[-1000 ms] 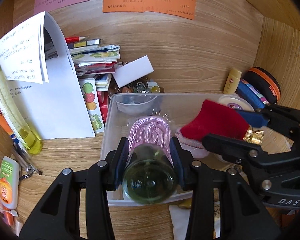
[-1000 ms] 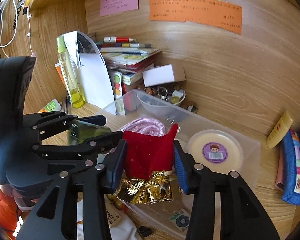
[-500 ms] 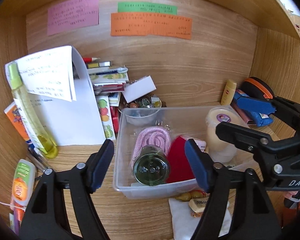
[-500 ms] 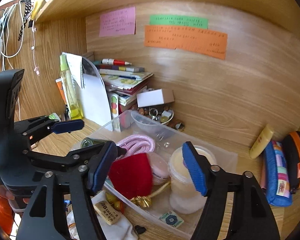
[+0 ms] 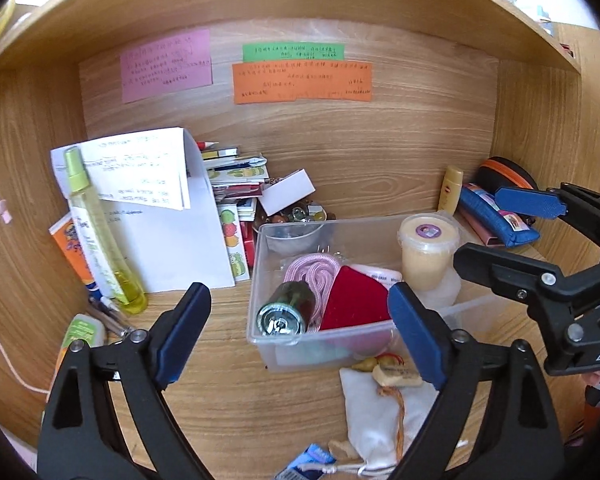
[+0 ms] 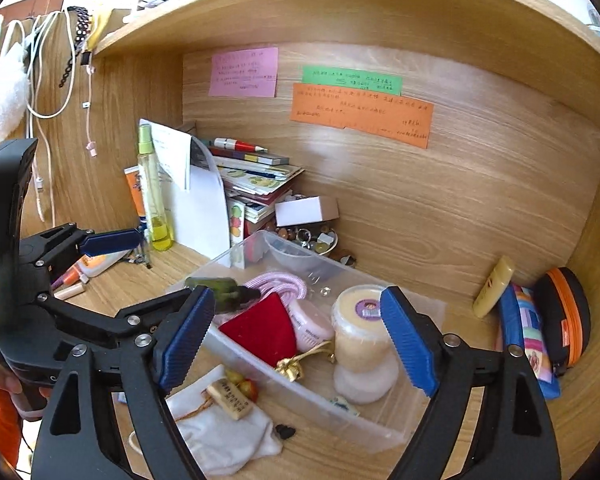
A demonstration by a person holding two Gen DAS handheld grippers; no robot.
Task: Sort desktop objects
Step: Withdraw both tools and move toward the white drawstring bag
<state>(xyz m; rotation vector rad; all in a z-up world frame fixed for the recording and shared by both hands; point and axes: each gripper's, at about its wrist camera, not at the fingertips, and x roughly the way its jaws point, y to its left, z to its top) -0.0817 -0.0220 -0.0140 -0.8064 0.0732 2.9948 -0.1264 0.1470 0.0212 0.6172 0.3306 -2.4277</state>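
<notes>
From the left wrist view, the left gripper stood with its jaws spread wide, having just been opening, and nothing lay between the blue pads. Ahead of it the clear plastic bin sat on the wooden desk. One dark green glass bottle lay on its side in the bin's near left corner, its long axis running front to back and its round base facing the camera. Beside it lay one red velvet pouch (flat, its pointed end toward the back) and one coiled pink cord. One cream tub stood upright at the bin's right.

From the right wrist view, the right gripper was likewise spread, having just been opening, with nothing pressed by its pads. The red velvet pouch lay in the bin, gold trim toward the near wall; the green bottle lay lengthwise along the left wall. Three coloured notes hung on the back panel.
</notes>
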